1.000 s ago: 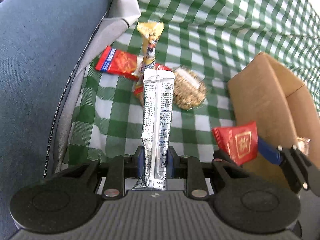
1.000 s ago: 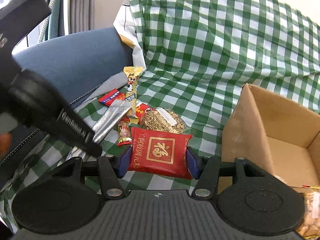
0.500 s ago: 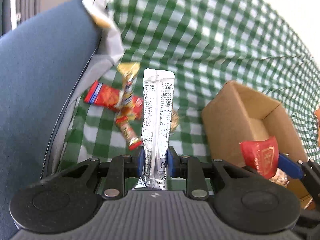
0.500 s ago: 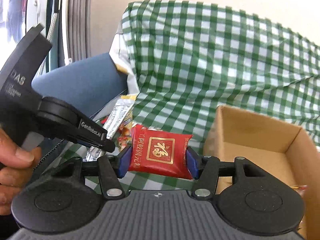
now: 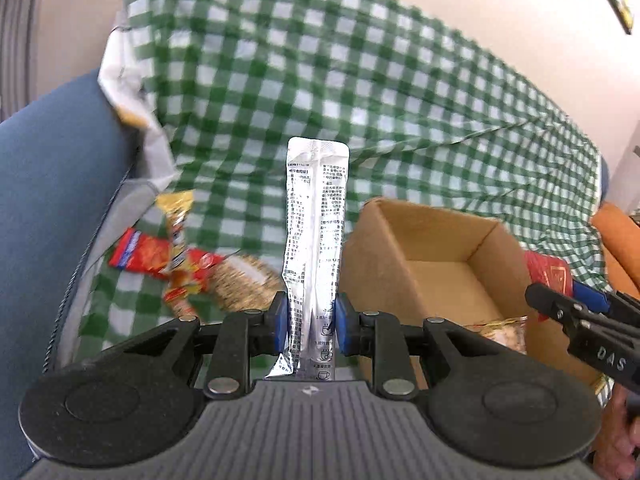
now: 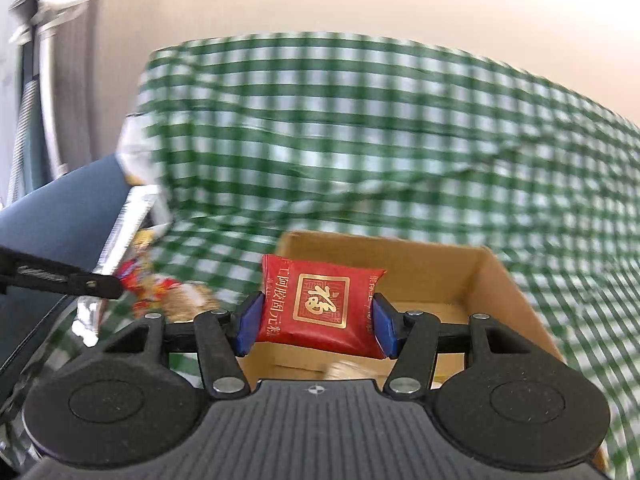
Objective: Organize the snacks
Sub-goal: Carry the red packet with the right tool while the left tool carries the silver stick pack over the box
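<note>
My left gripper (image 5: 310, 326) is shut on a long silver sachet (image 5: 316, 236) that stands upright, lifted above the green checked cloth, left of the open cardboard box (image 5: 444, 276). My right gripper (image 6: 316, 326) is shut on a red square packet (image 6: 320, 306) with a gold emblem, held over the box's (image 6: 496, 292) near side. The red packet (image 5: 550, 274) also shows in the left wrist view above the box's right edge. The silver sachet (image 6: 126, 232) shows at the left of the right wrist view.
Several loose snacks lie on the cloth to the left: a red packet (image 5: 138, 254), a yellow wrapper (image 5: 176, 206), a round grain cake (image 5: 246, 284). A blue sofa arm (image 5: 52, 200) rises at the left. Some snacks (image 5: 502, 330) lie inside the box.
Both grippers have lifted and swung right toward the box with their packets held. The right gripper now hangs over the box; the loose snacks have dropped away to the left.
</note>
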Available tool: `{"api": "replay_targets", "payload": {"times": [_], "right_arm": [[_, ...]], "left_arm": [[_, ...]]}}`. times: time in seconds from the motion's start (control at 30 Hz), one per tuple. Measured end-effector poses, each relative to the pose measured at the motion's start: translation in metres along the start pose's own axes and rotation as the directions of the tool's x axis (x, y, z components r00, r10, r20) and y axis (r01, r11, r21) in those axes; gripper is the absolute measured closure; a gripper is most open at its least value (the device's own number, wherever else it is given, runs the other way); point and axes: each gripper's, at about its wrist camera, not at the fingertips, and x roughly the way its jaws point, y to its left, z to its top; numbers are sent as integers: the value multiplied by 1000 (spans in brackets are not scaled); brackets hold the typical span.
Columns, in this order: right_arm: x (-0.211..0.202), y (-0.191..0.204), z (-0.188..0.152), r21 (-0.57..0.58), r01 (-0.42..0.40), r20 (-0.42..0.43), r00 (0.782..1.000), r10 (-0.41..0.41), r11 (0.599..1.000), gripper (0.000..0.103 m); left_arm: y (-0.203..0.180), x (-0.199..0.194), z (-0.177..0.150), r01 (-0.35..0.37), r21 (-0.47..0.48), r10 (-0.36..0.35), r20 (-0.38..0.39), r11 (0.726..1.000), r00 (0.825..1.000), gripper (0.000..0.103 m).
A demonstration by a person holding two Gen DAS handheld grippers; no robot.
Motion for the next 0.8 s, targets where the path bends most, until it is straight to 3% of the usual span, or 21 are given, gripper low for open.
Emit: {"api": "replay_targets", "payload": {"times": [0.13, 0.8], "right_arm": [[-11, -14, -3, 13, 59, 33, 998, -59, 998, 44], [-24, -46, -17, 13, 170, 50, 984, -171, 985, 44]], "left_arm": [[-18, 4, -1, 31, 40, -32, 28, 999, 999, 77], [-74, 0, -9, 189, 71, -197, 137, 979, 971, 77]]}}
